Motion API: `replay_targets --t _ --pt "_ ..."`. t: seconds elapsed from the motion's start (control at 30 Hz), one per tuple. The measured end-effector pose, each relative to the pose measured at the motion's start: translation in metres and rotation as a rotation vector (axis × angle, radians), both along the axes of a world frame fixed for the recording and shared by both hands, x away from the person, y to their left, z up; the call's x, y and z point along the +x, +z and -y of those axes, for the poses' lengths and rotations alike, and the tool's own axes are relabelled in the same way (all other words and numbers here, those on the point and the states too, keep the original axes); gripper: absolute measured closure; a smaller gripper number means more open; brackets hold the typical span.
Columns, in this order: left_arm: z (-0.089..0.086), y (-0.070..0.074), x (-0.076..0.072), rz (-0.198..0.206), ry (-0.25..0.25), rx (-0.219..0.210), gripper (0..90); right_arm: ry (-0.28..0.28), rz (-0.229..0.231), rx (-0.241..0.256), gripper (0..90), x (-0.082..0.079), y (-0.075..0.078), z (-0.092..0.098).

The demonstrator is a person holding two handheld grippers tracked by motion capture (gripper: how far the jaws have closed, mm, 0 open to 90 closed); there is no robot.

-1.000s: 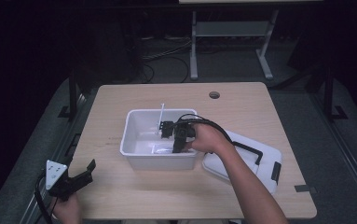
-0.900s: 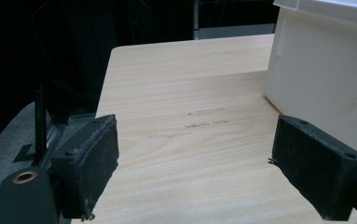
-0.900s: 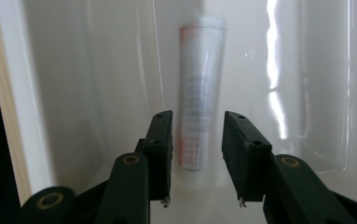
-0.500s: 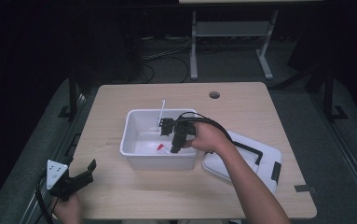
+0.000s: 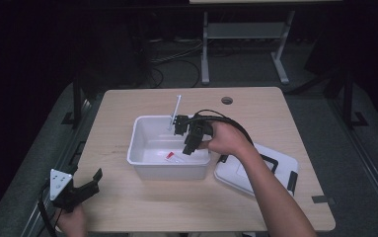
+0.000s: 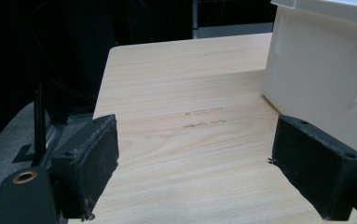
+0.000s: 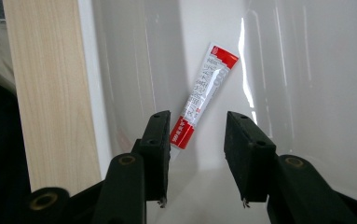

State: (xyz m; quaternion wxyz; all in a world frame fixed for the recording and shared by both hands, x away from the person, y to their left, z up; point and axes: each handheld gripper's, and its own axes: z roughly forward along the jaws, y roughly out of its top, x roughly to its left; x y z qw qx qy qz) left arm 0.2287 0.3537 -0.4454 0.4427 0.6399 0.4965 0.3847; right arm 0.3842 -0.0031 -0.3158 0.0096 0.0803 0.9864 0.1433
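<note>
A wooden table [image 5: 142, 207] is seen across the middle of the high view, with a round hole [image 5: 227, 100] near its upper edge. A white bin [image 5: 147, 138] is set at the centre of the table; in the left gripper view its outer wall [image 6: 316, 70] is seen at the upper right. A white lid [image 5: 255, 173] with black latches is laid flat on the table just beside the bin, at centre right. A thin white stick [image 5: 174, 112] is seen leaning over the bin's upper rim.

The right gripper [image 5: 190, 143] is held by a hand [image 5: 228, 139] above the right part of the bin, pointed down into it. In the right gripper view its jaws are seen parted, nothing between them. The left gripper [image 5: 90, 181] is held at the lower left of the high view, at the table's edge, well apart from the bin; its jaws are spread wide over bare wood, gripping nothing.

A small red-and-white tube [image 7: 203, 95] is found lying on the bin floor, seen above the parted jaws in the right gripper view, its lower end near the left jaw. In the high view the tube [image 5: 170, 156] is seen near the bin's lower wall.
</note>
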Motion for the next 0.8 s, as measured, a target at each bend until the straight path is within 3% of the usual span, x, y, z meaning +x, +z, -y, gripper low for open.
replay_targets --t 0.4,0.8 --pt "0.001 0.000 0.000 0.001 -0.002 0.004 13.8 -0.026 0.035 0.011 58.8 -0.003 0.024 0.018" --pt "0.002 0.000 0.001 -0.004 -0.006 0.013 13.8 -0.080 0.054 0.011 55.1 -0.004 0.034 0.052"
